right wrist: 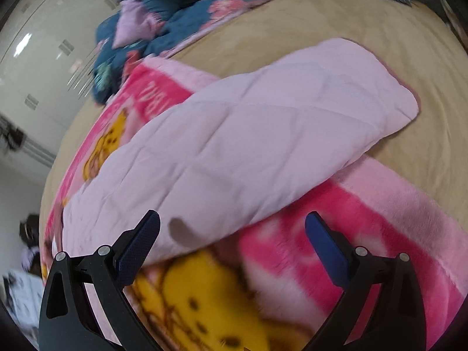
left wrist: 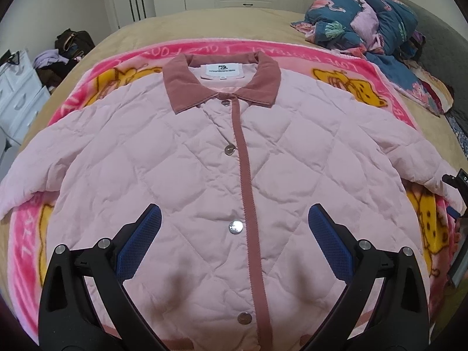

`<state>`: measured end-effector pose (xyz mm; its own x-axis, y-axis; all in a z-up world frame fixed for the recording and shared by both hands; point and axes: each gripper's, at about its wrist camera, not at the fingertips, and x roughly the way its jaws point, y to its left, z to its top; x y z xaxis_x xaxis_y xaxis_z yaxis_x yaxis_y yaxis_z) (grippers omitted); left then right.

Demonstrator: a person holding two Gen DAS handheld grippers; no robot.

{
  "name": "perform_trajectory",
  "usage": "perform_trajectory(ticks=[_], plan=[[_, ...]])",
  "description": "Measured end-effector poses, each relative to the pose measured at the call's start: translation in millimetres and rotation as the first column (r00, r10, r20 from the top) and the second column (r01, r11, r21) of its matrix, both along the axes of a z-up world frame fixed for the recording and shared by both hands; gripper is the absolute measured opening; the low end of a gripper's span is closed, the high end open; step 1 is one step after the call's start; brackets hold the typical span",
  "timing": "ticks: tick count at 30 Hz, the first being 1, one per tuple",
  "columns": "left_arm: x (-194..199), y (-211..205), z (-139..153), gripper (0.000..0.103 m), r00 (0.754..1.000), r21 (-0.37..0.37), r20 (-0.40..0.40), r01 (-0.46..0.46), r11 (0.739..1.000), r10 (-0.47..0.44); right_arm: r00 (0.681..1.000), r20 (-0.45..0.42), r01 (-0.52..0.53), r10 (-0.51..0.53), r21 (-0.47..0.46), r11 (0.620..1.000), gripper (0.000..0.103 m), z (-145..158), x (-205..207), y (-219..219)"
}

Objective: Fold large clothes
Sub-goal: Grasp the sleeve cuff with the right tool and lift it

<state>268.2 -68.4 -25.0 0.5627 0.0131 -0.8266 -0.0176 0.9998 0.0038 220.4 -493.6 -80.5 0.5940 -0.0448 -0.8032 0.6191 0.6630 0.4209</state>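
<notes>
Lying jacket (left wrist: pixel 204 158) beneath left claw (left wrist: pixel 234 219)

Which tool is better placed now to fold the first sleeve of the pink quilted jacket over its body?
Probably the right tool. It is open and hangs just beside the sleeve, which lies spread across the cartoon blanket. The left tool, also open, hovers over the jacket front near the snap buttons, away from either sleeve.

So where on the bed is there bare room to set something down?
Bare tan bedsheet lies beyond the pink blanket, bordered by the bedding heap, and past the sleeve cuff in the right wrist view. The jacket crowds the blanket.
</notes>
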Motion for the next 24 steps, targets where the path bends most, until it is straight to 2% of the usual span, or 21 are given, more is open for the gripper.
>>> perform_trajectory(ticks=[5,9,14,16,17,18,19,21,24], plan=[[4,8,-2,0.094,1.0,0.006,-0.008,-0.01,1.0,0.01,0.997,0.025,0.076,-0.078,0.067,0.995,0.099,-14,3,-30],[8,21,3,0.094,1.0,0.008,-0.003,-0.025,1.0,0.025,0.993,0.063,0.099,-0.103,0.054,0.994,0.099,-12,8,-44],[13,41,12,0.094,0.998,0.025,0.011,-0.054,0.998,0.054,0.981,0.104,0.154,-0.163,0.09,0.984,0.097,-19,15,-66],[16,49,15,0.094,0.997,0.029,0.018,-0.07,0.997,0.069,0.981,0.107,0.156,-0.16,0.048,0.987,0.08,-16,17,-69],[17,53,17,0.094,0.997,0.027,0.022,-0.079,0.997,0.078,0.983,0.105,0.151,-0.152,0.022,0.988,0.059,-14,18,-69],[17,56,17,0.094,0.996,0.019,0.022,-0.085,0.996,0.085,0.984,0.113,0.137,-0.138,0.014,0.99,0.047,-13,21,-69],[17,58,17,0.094,0.997,0.009,0.017,-0.081,0.997,0.08,0.985,0.119,0.127,-0.127,0.01,0.992,0.043,-9,22,-69],[18,61,16,0.094,0.998,-0.007,0.005,-0.07,0.998,0.07,0.984,0.142,0.11,-0.107,-0.016,0.994,0.027,6,23,-66],[22,66,16,0.094,0.998,-0.009,-0.005,-0.07,0.997,0.07,0.977,0.201,0.089,-0.073,-0.071,0.994,0.022,36,24,-58]])
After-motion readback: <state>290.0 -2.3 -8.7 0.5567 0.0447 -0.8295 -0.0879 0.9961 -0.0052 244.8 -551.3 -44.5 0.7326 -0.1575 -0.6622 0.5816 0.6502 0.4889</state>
